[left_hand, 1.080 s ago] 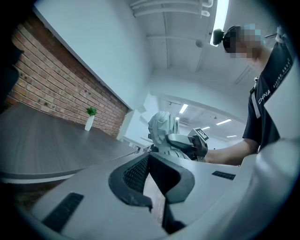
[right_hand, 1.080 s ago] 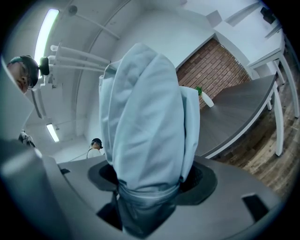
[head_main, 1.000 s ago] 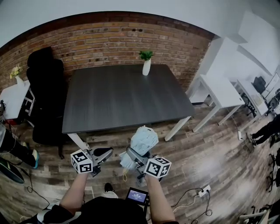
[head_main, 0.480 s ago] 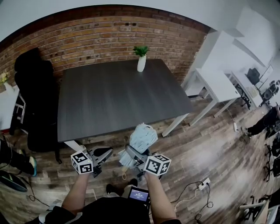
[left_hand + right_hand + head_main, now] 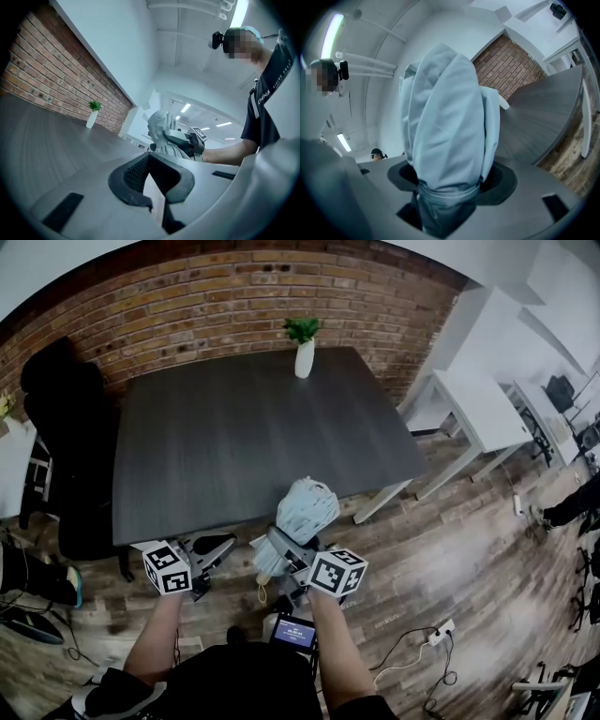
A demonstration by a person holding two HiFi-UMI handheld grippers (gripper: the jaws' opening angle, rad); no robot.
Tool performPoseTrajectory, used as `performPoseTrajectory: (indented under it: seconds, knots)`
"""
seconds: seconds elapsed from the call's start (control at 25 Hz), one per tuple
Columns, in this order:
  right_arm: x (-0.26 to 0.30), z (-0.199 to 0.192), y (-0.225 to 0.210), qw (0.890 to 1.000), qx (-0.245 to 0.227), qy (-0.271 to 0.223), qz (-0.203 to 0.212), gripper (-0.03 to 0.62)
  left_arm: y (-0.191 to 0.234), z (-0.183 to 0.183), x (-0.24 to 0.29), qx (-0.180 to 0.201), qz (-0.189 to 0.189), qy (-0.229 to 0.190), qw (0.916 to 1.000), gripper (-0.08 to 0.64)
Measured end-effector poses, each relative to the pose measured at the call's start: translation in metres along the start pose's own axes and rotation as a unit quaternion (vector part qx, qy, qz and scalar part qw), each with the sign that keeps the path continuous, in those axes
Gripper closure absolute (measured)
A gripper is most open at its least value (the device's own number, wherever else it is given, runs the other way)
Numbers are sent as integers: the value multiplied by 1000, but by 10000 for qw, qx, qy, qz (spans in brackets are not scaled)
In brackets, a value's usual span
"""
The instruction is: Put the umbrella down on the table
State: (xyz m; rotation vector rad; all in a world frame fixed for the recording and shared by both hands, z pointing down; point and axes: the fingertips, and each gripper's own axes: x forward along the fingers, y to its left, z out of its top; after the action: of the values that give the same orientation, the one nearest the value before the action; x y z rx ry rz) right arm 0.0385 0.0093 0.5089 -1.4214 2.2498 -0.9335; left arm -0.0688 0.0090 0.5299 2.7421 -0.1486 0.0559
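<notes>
One folded umbrella is all I carry, and my right claw has it clamped between both jaws. The grip sits low on the bundle, right where the band cinches the cloth; the pale blue folds puff out above the jaws and the darker lower end drops below them.

I judge it light, with a stiff core under soft, loose cloth. The fabric looks smooth enough to slide, so the cinched waist seems the best place to hold: there the cloth is bound tight and the jaws press through to the firm middle. Squeezing the puffy upper part would only crush folds and let the thing swivel. It does not look fragile, though I would lay it down, not drop it, and I expect it may roll a little on a flat top.

The umbrella stands roughly upright, leaning towards the desk, held in the air above the wooden floor just short of the desk's near edge and not touching it. The dark top ahead is bare apart from a white vase at the far edge.

My left claw hangs just beside the right one, jaws brought together on nothing.
</notes>
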Motion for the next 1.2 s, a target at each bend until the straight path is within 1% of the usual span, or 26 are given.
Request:
performPoseTrajectory:
  seconds: [0.16,0.36,0.52,0.64,0.76,0.84,1.0,1.12,1.2]
  knots:
    - [13,31,-28,9999,-3,7,110,268,17,15,37,63,10,82,9999,558]
    - [18,58,-58,9994,-49,133,327,268,29,18,76,75,119,226,9996,558]
    - [23,74,-74,9984,-207,257,464,268,33,27,96,29,102,166,9998,558]
    - [26,79,-86,9979,-226,341,493,268,39,26,101,-34,191,135,9997,558]
    - [27,83,-95,9981,-143,340,491,268,48,25,104,-136,301,169,9993,558]
    - [30,85,-102,9982,-105,350,466,268,53,29,110,-149,305,190,9992,558]
    - [40,92,-115,9986,-84,356,377,268,69,31,120,-96,232,273,9993,558]
    - [48,102,-124,9990,-94,325,294,268,87,37,130,-115,174,236,9995,558]
    - [56,111,-129,9992,-155,301,218,268,98,43,138,-104,67,235,9996,558]
